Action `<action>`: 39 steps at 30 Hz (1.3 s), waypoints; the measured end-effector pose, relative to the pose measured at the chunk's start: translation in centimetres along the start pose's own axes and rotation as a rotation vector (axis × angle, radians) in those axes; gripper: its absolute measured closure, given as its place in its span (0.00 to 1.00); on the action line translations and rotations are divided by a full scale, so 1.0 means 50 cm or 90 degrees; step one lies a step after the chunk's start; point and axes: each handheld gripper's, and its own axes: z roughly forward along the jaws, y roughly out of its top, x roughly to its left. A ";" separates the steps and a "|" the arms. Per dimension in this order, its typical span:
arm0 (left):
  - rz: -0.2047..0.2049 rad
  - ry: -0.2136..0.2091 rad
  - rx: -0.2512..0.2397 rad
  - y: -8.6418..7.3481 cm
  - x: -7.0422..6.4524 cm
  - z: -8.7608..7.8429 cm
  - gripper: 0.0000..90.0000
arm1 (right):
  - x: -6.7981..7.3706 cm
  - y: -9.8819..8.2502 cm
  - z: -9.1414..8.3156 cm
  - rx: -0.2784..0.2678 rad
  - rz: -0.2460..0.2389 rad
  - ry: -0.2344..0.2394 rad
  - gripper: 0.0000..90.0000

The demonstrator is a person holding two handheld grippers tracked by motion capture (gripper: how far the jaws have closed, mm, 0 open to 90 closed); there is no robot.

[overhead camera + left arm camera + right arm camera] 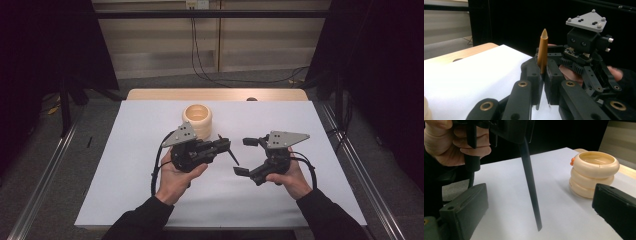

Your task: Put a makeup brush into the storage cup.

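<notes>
Currently my left hand-held gripper point(224, 145) clamps the slim stick point(231, 154), probably a pen, its long axis slanting toward my open right hand-held gripper point(245, 156), just beside it.

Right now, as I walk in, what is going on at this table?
A person holds a gripper in each hand over a white sheet. The left gripper is shut on a thin pen-like stick, with its orange-tipped end poking up past the jaws and its dark shaft hanging down towards the sheet. The right gripper faces it with its jaws wide open and nothing between them. A cream ringed holder stands on the sheet behind them, untouched.
</notes>
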 end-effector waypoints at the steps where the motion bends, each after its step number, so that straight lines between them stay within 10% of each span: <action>1: -0.002 0.000 -0.001 0.000 0.001 0.000 0.93 | 0.000 0.000 0.000 -0.003 -0.001 -0.002 0.00; 22: 0.006 0.022 0.014 0.005 0.005 -0.015 0.93 | 0.012 -0.017 -0.022 -0.007 -0.012 -0.062 0.00; 39: 0.014 0.056 0.029 0.007 0.031 -0.029 0.93 | 0.004 -0.040 -0.076 -0.015 0.035 -0.143 0.00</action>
